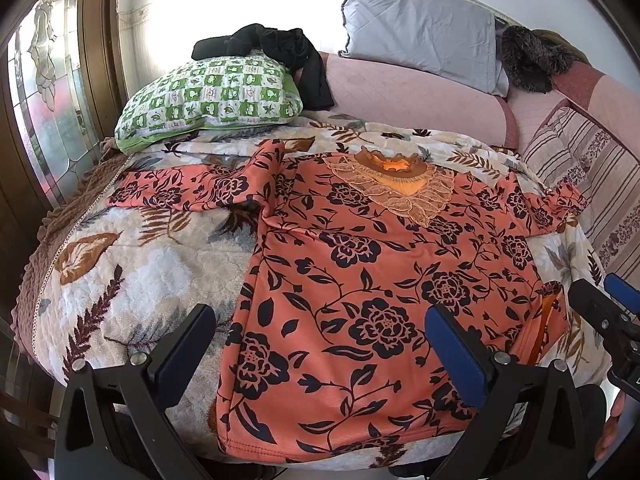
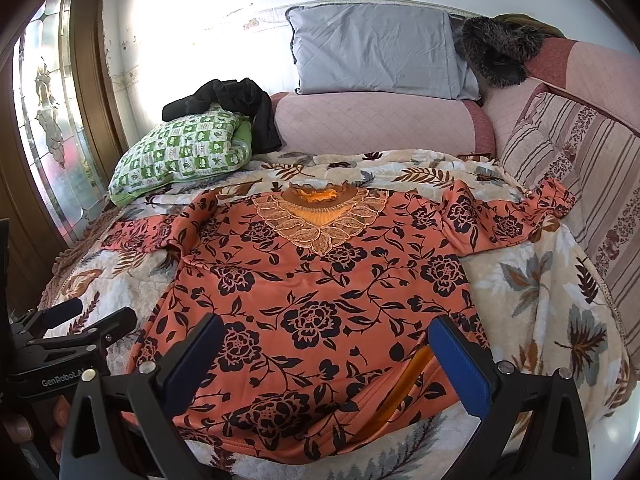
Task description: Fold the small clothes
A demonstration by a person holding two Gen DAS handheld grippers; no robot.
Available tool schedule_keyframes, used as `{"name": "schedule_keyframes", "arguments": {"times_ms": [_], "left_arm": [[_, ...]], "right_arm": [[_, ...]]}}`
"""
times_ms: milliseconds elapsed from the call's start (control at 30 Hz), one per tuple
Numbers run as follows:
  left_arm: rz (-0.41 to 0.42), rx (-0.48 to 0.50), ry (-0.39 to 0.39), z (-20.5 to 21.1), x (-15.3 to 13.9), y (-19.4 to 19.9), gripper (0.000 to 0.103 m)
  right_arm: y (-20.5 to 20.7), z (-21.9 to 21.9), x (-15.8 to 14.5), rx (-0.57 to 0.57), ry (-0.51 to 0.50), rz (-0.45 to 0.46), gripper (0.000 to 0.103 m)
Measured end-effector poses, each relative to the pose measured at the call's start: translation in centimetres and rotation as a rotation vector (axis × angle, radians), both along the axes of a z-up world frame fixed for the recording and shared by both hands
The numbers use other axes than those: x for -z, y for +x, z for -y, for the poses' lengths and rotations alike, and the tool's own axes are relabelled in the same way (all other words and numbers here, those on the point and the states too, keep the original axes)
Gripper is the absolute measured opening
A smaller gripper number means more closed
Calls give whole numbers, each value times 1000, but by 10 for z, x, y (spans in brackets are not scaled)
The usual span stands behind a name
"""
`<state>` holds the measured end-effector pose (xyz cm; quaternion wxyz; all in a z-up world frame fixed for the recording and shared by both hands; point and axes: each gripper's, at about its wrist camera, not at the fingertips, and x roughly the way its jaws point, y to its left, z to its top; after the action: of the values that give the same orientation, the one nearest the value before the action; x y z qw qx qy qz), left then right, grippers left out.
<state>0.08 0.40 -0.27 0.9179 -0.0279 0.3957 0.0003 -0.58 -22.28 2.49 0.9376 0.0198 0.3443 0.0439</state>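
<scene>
The orange shirt lies flat on the bed, hem at the near edge. Your left tongs and right tongs both stand apart, holding nothing. Pinch each hem corner fully before you lift.

— What is showing of the left gripper?

— Black angular arms are carrying silver screws, and the fingers are wearing blue pads.

— And the right gripper?

— The same build is showing: black brackets, round silver screws, blue-padded fingers. In the right wrist view, white "GenRobot" lettering is appearing on the left unit's black body.

— Any skin?

— Bare fingertips of the left hand and right hand are peeking in at the frame edges.
</scene>
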Motion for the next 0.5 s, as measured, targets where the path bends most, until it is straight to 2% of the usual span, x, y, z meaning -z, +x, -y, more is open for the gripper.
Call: {"name": "schedule_keyframes", "arguments": {"times_ms": [500], "left_arm": [[0,2,-1,1,0,0,103]], "right_arm": [[2,0,0,0,0,-1,103]]}}
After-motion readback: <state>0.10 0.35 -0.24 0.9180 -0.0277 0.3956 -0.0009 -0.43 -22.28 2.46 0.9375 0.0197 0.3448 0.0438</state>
